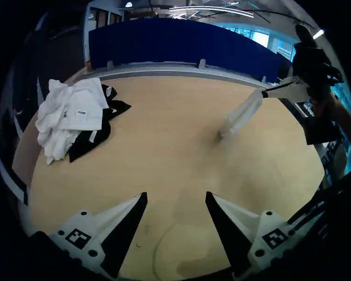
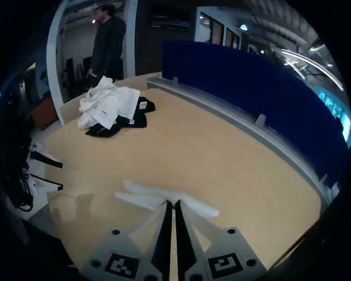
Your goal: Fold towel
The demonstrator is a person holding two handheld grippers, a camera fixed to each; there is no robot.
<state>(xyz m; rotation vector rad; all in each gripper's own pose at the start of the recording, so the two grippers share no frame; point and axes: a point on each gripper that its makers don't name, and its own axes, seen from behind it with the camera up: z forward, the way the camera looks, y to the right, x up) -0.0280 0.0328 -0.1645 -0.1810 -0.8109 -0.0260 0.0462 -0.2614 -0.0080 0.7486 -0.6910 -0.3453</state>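
The right gripper (image 2: 171, 203) has its fingers pinched together on the towel (image 2: 145, 193), which trails from their tips to the tabletop (image 2: 213, 154). The left gripper (image 1: 175, 195) gapes wide and empty, with the towel well ahead of its fingers. This looks like the pick-up step; next, the left fingers likely need a free corner.

Left gripper (image 1: 175, 194) sits low and level, fingers spread wide apart. In the right gripper view it shows at the far left, jaws parted there too. Right gripper (image 2: 171, 203) has its fingers pressed tight together, pinching the towel (image 2: 142, 191) at the tips. In the left gripper view it's up high at the far right, a hand (image 1: 337, 114) behind it.
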